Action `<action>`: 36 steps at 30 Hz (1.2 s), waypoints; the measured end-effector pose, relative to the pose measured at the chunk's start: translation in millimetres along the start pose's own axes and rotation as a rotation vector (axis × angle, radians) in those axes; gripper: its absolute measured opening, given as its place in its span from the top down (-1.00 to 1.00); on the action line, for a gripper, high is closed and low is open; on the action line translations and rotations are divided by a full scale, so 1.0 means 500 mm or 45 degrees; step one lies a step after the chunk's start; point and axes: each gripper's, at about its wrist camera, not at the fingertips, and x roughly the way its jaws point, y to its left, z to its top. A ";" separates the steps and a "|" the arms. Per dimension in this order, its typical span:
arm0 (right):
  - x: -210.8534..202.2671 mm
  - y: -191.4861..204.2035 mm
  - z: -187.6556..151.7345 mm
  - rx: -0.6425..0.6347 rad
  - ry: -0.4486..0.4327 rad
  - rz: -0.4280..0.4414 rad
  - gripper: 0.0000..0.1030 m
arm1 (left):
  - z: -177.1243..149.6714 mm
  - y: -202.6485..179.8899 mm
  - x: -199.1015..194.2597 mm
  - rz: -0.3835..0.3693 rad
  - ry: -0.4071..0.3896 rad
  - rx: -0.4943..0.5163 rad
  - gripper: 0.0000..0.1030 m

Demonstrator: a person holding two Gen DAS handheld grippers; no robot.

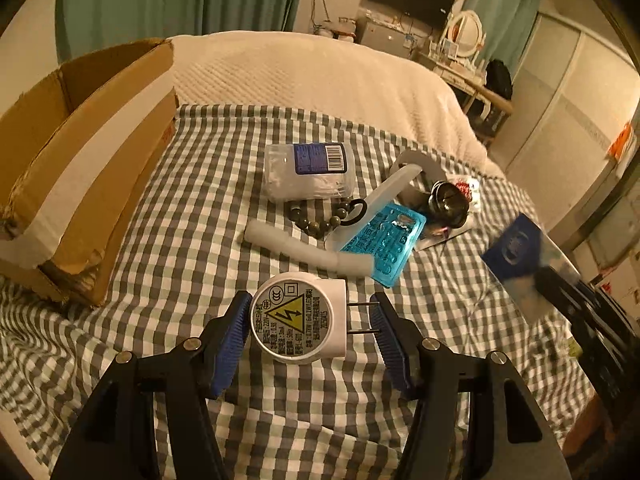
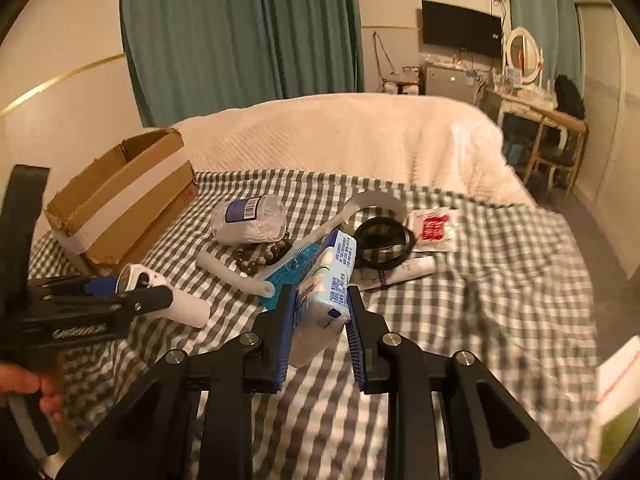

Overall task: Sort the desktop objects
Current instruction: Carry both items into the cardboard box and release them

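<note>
My left gripper (image 1: 310, 320) holds a white plug adapter (image 1: 298, 318) by its round body and its two prongs, just above the checked cloth. It also shows in the right wrist view (image 2: 160, 300). My right gripper (image 2: 320, 308) is shut on a white and blue tissue pack (image 2: 324, 292), lifted over the cloth; the pack also shows in the left wrist view (image 1: 528, 256). An open cardboard box (image 1: 76, 184) stands at the left. A pile lies in the middle: a clear jar (image 1: 306, 170), a bead bracelet (image 1: 320, 216), a white foam tube (image 1: 308, 248) and a blue blister pack (image 1: 384, 240).
A black round lens (image 2: 382, 242), a red and white sachet (image 2: 434, 228) and a white tube (image 2: 400, 272) lie right of the pile. A white curved strip (image 2: 374, 200) lies behind. The cream bedspread (image 2: 340, 140) is beyond the checked cloth (image 2: 480, 300).
</note>
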 end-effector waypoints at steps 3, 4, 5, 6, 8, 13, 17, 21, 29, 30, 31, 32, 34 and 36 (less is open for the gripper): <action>-0.047 0.017 0.004 -0.023 0.011 -0.038 0.54 | 0.011 0.008 -0.028 -0.040 -0.043 -0.031 -0.19; -0.058 0.024 0.008 -0.033 0.012 -0.050 0.54 | 0.015 0.009 -0.037 -0.047 -0.061 -0.031 -0.19; -0.070 0.032 0.011 -0.044 0.009 -0.063 0.54 | 0.020 0.010 -0.051 -0.055 -0.086 -0.030 -0.19; -0.083 0.042 0.015 -0.058 0.008 -0.071 0.54 | 0.023 0.011 -0.062 -0.064 -0.105 -0.027 -0.19; -0.104 0.062 0.028 -0.083 -0.004 -0.086 0.54 | 0.030 0.019 -0.080 -0.085 -0.135 -0.037 -0.19; -0.146 0.122 0.071 -0.154 -0.039 -0.106 0.54 | 0.053 0.056 -0.127 -0.128 -0.206 -0.113 -0.19; -0.168 0.170 0.119 -0.195 -0.083 -0.078 0.54 | 0.084 0.093 -0.175 -0.130 -0.301 -0.156 -0.19; -0.166 0.235 0.176 -0.242 -0.130 -0.012 0.54 | 0.135 0.138 -0.220 -0.109 -0.393 -0.197 -0.19; -0.078 0.383 0.316 -0.282 -0.200 0.180 0.54 | 0.273 0.293 -0.292 0.036 -0.554 -0.240 -0.19; -0.059 0.405 0.335 -0.282 -0.204 0.212 0.54 | 0.286 0.308 -0.292 0.055 -0.555 -0.232 -0.19; -0.037 0.428 0.353 -0.280 -0.208 0.245 0.54 | 0.299 0.330 -0.290 0.082 -0.554 -0.227 -0.19; -0.017 0.447 0.366 -0.278 -0.205 0.274 0.54 | 0.311 0.353 -0.285 0.110 -0.553 -0.227 -0.19; 0.043 0.494 0.391 -0.266 -0.170 0.354 0.54 | 0.328 0.393 -0.267 0.166 -0.539 -0.224 -0.19; 0.113 0.544 0.403 -0.261 -0.103 0.422 0.54 | 0.332 0.422 -0.240 0.207 -0.511 -0.217 -0.19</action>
